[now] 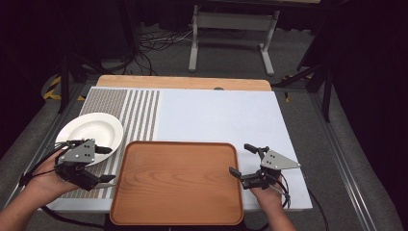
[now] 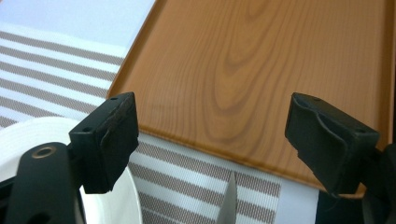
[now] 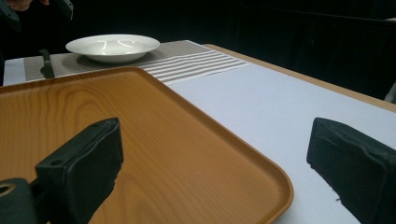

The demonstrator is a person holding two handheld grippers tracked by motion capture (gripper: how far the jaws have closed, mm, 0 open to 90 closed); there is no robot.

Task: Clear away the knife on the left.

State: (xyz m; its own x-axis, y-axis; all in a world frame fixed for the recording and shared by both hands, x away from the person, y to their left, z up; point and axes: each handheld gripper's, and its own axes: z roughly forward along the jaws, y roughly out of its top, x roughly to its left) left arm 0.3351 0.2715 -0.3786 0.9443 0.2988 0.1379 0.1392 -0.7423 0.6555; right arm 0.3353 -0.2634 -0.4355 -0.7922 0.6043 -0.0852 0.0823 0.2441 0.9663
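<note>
From above, the left gripper (image 1: 107, 163) hangs wide and empty between the plate (image 1: 91, 130) and the tray (image 1: 178, 180), and the right gripper (image 1: 241, 160) gapes wide at the tray's right rim. The left gripper view shows the tray edge and a knife tip (image 2: 229, 198) between the jaws, so I'd approach low. In the right gripper view the near corner sits between open jaws; straddle that rim squarely before closing.

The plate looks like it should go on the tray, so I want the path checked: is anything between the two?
Nothing visible blocks it. The plate sits on the striped mat, just beyond the tray's near-left corner. The open left claw hovers over the mat between them, holding nothing.
</note>
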